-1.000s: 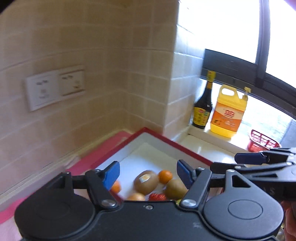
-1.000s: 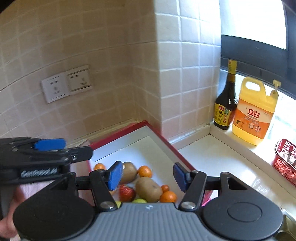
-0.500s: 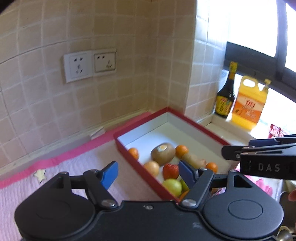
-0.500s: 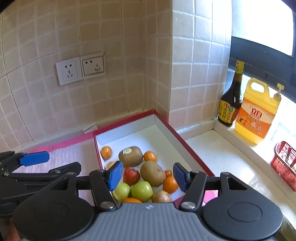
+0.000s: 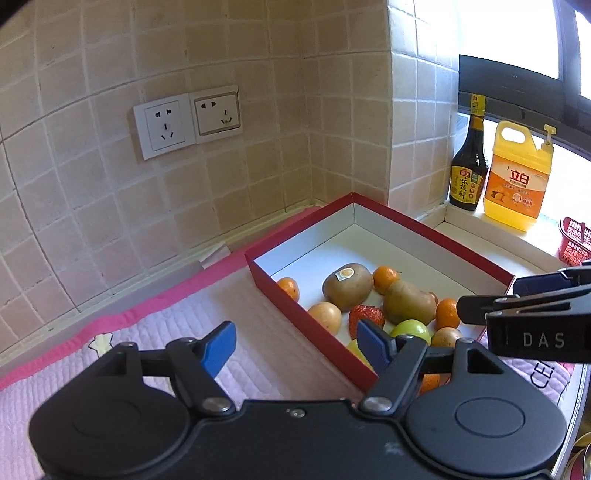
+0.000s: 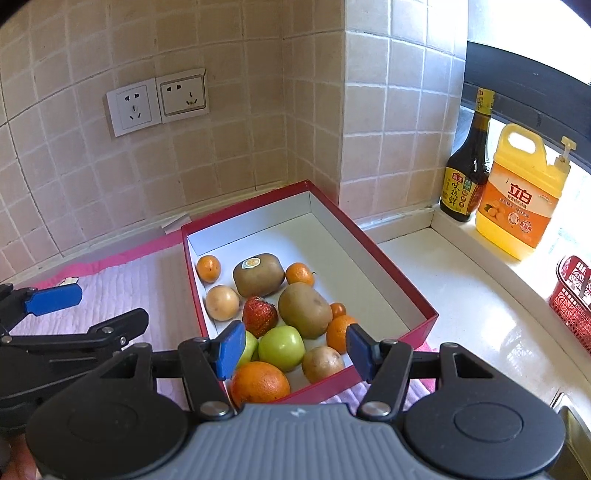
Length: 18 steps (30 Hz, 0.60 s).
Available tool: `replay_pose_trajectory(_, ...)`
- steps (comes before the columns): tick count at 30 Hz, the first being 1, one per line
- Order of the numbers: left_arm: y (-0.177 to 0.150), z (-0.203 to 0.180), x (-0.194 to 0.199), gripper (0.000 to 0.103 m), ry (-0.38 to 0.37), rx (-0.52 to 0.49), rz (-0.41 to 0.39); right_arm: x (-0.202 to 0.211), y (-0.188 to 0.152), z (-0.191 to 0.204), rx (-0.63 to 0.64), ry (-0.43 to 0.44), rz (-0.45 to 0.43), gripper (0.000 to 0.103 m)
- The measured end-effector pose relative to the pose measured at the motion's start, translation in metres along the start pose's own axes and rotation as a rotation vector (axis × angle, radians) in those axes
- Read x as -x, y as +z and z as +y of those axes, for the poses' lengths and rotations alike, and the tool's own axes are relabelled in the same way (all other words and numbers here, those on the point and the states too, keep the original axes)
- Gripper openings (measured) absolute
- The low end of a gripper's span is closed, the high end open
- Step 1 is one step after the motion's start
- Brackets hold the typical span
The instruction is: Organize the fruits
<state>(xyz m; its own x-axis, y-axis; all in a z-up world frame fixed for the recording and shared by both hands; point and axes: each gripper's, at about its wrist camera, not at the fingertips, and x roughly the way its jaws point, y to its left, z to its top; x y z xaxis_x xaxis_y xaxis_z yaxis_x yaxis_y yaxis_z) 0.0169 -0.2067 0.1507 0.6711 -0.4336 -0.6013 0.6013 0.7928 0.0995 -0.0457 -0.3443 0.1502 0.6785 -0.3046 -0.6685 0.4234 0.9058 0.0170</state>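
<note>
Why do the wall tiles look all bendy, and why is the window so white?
In both wrist views the fisheye lens curves the straight tile lines, most near the edges. In the left wrist view the window is blown out to plain white by daylight, so nothing outside shows; the right wrist view does the same at its top right. The fruit in the red box stays sharp and evenly lit.

Box (image 6: 373, 266) lies ahead of right gripper (image 6: 295, 349), on mat (image 6: 140, 284). Fruit (image 6: 304, 309) clusters in the box's near end. Left gripper (image 5: 295, 347) sits left of box. Bottle (image 6: 467, 177) and jug (image 6: 521, 206) stand far right, on sill.
</note>
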Motion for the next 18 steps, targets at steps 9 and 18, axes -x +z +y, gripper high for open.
replay_pose_trajectory(9,0.0,0.0009,-0.0079,0.088,-0.013,0.026,0.024,-0.0039,0.001,0.0009,0.008,-0.005,0.007,0.063)
replay_pose_trajectory(18,0.0006,0.0032,-0.0104,0.088,-0.017,0.027,0.025,-0.0064,0.0012,0.0028,0.013,-0.005,0.013,0.063)
